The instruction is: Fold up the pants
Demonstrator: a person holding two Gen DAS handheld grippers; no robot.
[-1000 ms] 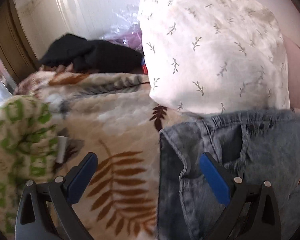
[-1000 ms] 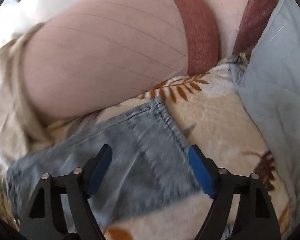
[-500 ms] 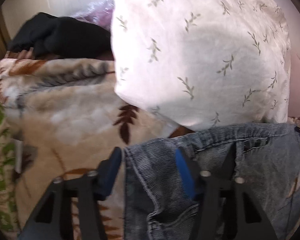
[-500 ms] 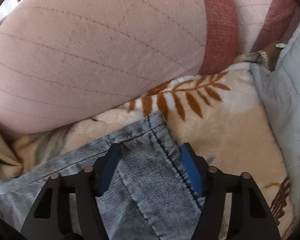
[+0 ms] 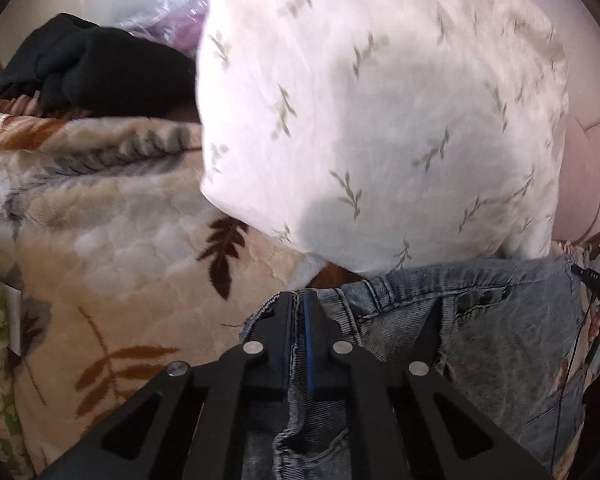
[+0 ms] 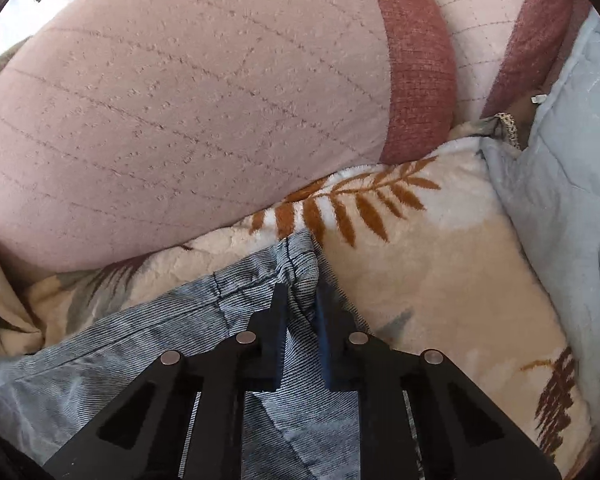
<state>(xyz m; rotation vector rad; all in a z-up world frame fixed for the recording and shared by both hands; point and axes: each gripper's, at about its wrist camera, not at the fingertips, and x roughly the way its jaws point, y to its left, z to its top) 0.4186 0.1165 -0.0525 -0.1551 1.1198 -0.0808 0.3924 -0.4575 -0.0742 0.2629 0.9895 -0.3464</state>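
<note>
Light blue denim pants [image 5: 500, 328] lie on a beige leaf-print blanket [image 5: 120, 240], waistband toward the pillows. My left gripper [image 5: 298, 304] is shut on the waistband's left corner. In the right wrist view the pants [image 6: 100, 340] spread to the lower left, and my right gripper [image 6: 300, 296] is shut on the waistband's right corner, with denim bunched between the jaws. The pants' legs are out of view.
A white leaf-print pillow [image 5: 380, 120] stands just behind the waistband. A black garment [image 5: 96, 68] lies at the back left. A large pink pillow [image 6: 180, 112] and a grey-blue quilt [image 6: 572, 180] border the blanket [image 6: 420, 264] in the right wrist view.
Both grippers moved forward onto the waistband corners and closed from wide open to shut on the denim.
</note>
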